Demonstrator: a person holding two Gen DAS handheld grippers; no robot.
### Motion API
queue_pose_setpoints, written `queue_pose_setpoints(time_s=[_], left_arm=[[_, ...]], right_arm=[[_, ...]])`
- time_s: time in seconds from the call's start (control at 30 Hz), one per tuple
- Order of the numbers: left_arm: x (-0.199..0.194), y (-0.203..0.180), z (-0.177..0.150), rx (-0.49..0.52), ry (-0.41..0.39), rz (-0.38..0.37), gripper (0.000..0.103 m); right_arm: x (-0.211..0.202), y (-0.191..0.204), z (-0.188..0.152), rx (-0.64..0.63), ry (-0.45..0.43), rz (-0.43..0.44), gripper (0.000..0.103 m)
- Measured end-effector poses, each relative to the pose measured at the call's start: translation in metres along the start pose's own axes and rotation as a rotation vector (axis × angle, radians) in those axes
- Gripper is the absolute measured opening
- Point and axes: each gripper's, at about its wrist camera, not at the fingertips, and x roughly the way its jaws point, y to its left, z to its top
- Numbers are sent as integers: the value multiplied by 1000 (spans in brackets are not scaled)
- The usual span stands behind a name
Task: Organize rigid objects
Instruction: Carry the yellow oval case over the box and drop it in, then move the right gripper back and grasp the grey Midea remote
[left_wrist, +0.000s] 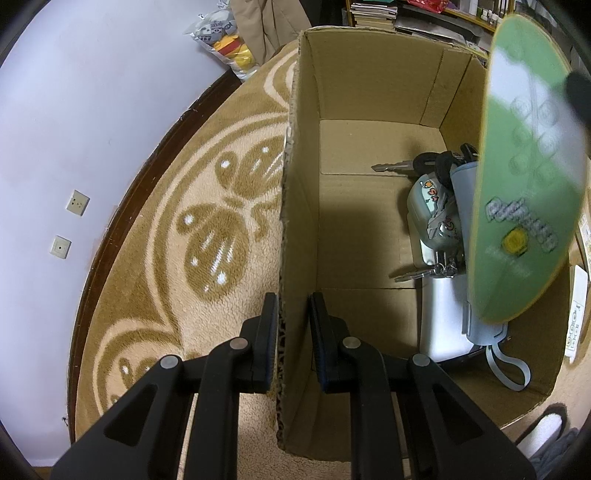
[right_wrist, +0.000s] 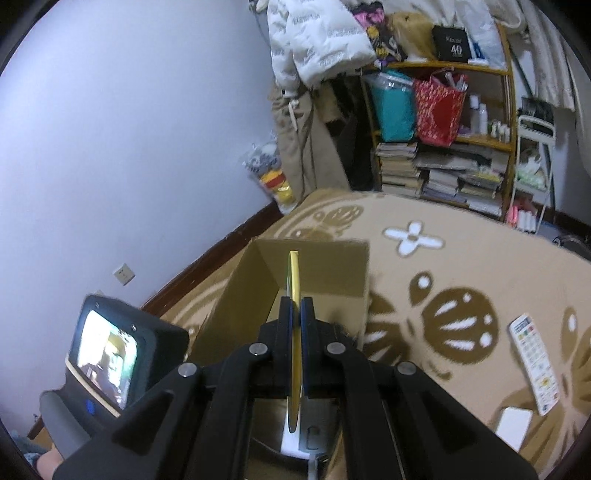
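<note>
So the left gripper (left_wrist: 293, 325) has its jaws on either side of the left wall of the cardboard box (left_wrist: 299, 206), one finger outside and one inside, pinching the cardboard edge. The box sits open-topped on the patterned rug (left_wrist: 177, 236), close to the wall.

The right gripper (right_wrist: 294, 314) has its jaws clamped tight on a thin green disc (left_wrist: 528, 177) with a yellow rim, some kind of flat round card with printing on it. It's held on edge, standing upright, its flat face turned toward the left camera, and it hangs over the right side of the box. From the right wrist view you only see the yellow rim as a skinny vertical line running away from the jaws toward the far wall of the box.

Down in the box along its right side: a bunch of keys (left_wrist: 399, 167), a pale pouch with cartoon print (left_wrist: 432, 210) and a white boxy thing (left_wrist: 439, 317).

Out on the rug to the right of the box lie a white remote (right_wrist: 535, 365) and a small white case (right_wrist: 511, 426).
</note>
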Motion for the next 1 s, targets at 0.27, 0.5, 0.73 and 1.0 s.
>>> queue_pose_setpoints(time_s=[0.27,0.5,0.73,1.0], left_arm=[[-1,-1,0,6,-1,3,17],[0,-1,0,2,1,2,17],[-1,-1,1,2,1,2,17],[-2,-1,0,2,1,1,17]], right_arm=[[21,-7,-13,25,59,-15,5],[16,-9,-12,18,53,-36,6],[7,-15,-7,12,53,-62,21],[-15,-18,-2,-4,20,-84,68]])
